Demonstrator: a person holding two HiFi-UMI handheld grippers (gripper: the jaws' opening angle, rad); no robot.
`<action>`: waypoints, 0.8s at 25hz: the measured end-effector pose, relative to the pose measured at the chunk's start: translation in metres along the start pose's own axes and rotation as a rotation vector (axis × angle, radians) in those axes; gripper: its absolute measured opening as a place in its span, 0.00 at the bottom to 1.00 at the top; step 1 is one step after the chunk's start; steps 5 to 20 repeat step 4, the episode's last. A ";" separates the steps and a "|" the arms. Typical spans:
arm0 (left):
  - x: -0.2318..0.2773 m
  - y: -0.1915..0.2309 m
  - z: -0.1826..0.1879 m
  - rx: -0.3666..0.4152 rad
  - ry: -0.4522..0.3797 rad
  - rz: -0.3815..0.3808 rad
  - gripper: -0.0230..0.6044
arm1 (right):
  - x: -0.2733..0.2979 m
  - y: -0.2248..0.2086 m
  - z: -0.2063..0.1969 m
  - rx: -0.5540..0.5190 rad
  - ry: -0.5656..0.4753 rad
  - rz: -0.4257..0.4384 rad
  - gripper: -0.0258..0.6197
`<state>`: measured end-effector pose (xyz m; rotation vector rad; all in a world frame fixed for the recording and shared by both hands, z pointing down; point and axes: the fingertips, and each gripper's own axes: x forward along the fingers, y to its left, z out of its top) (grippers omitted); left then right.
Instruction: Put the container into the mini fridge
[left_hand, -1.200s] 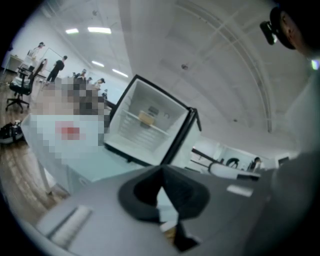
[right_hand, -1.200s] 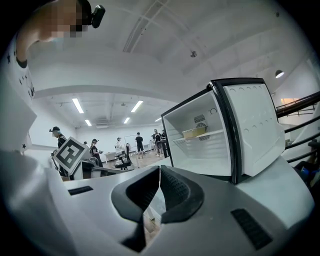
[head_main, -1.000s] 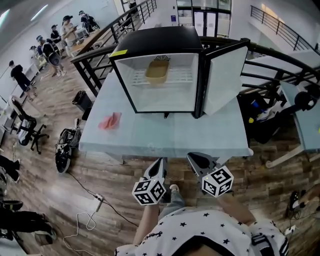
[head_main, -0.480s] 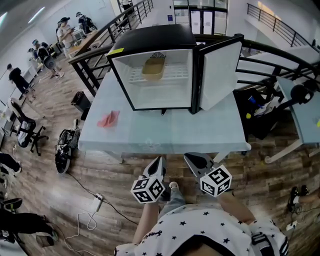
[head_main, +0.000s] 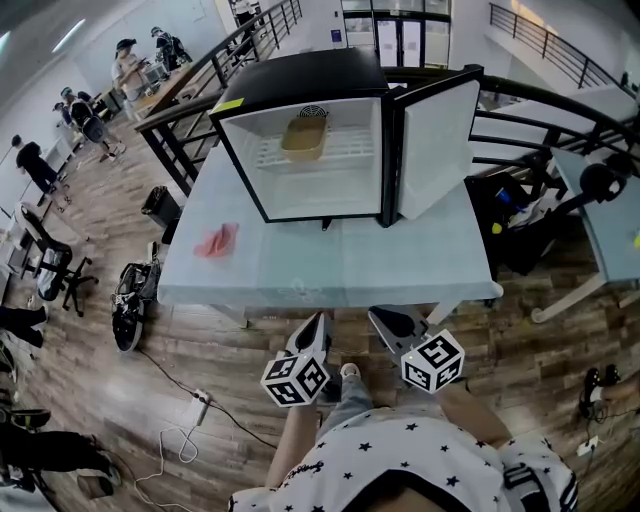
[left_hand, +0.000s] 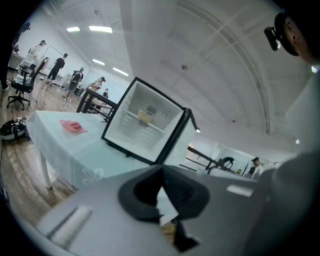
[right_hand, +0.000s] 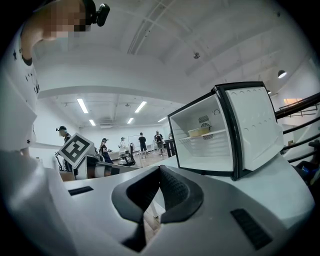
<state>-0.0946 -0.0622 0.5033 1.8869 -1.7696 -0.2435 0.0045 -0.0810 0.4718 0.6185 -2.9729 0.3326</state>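
Holding both tools low in front of us, over the wood-plank floor (head_main: 200, 350) at the near edge of the pale blue-green tabletop (head_main: 330, 265), neither touching it. Left tool (head_main: 318, 324): jaws pressed together at the tips, nothing between them; its gripper view confirms this, with only floor showing through the gap behind the tips. Right tool (head_main: 386, 318): same, jaws pressed together and nothing pinched. The black-and-white marker cubes (head_main: 296, 382) sit towards us on both tools, the two tools side by side and slightly apart. The tan rectangular container (head_main: 304, 139) is inside the black mini fridge with white interior (head_main: 300, 75), sitting on the white wire shelf (head_main: 330, 155) at the upper back, left of centre, under a round vent in the back wall. The lower fridge compartment holds nothing we can see. The fridge stands at the far side of the tabletop, and its white-lined door (head_main: 437, 145) is swung wide to our right. A crumpled pink cloth-like item (head_main: 217, 240) lies on the tabletop left of the fridge, well apart from it and from both tools; we can't tell exactly what it is. Black metal railing (head_main: 190, 125) runs behind and to both sides of the tabletop. Several people stand in the background far left, well clear of us.
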 end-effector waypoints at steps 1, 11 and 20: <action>0.000 0.001 0.000 -0.002 -0.001 0.001 0.05 | 0.000 0.000 0.000 -0.002 0.001 0.001 0.07; -0.001 0.002 0.000 -0.005 -0.005 0.003 0.05 | 0.002 0.000 -0.001 -0.010 0.005 0.004 0.07; -0.001 0.002 0.000 -0.005 -0.005 0.003 0.05 | 0.002 0.000 -0.001 -0.010 0.005 0.004 0.07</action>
